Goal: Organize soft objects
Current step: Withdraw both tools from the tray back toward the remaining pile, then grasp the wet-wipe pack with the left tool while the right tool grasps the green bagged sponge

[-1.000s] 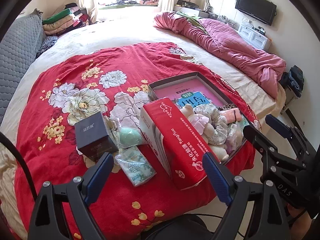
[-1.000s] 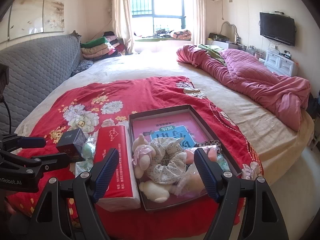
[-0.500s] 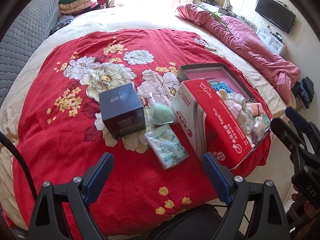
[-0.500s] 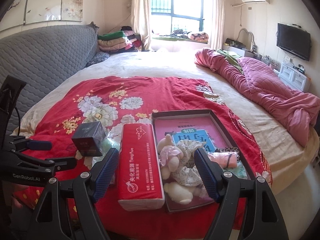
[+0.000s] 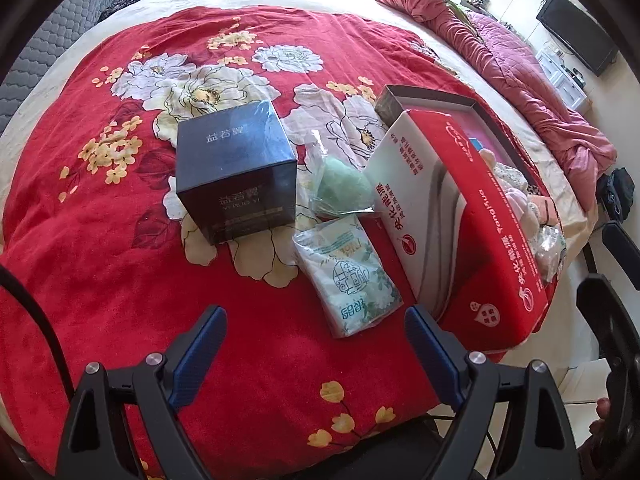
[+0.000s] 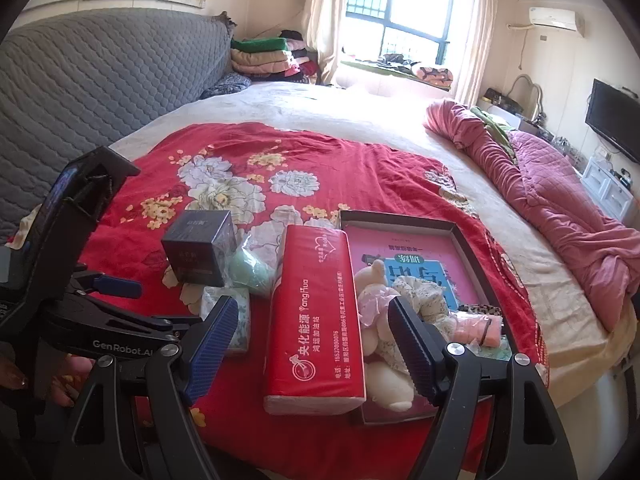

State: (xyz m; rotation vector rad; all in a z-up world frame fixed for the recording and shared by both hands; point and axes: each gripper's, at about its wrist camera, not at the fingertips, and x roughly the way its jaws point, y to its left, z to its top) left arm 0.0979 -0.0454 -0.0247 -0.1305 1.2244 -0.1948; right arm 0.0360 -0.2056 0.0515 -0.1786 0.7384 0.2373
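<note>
On the red flowered blanket (image 5: 120,280) lie a small pale tissue pack (image 5: 348,276), a green sponge in a clear bag (image 5: 340,188), a dark blue box (image 5: 236,176) and a red tissue pack (image 5: 472,232) that leans on a shallow box (image 6: 460,236). The shallow box holds a plush toy (image 6: 380,320), a floral scrunchie (image 6: 424,300) and a pink roll (image 6: 480,328). My left gripper (image 5: 316,344) hangs open just short of the small tissue pack. My right gripper (image 6: 312,340) is open above the red tissue pack (image 6: 316,320). Neither holds anything.
A pink quilt (image 6: 560,192) is bunched along the bed's right side. A grey padded headboard (image 6: 80,80) and folded clothes (image 6: 268,56) are at the far left. The bed's near edge drops to the floor (image 5: 580,344) on the right.
My left gripper has sunk toward the blanket and tipped downward, so the dark box and small tissue pack loom larger. My right gripper has slid sideways; the red tissue pack now sits between its fingers.
</note>
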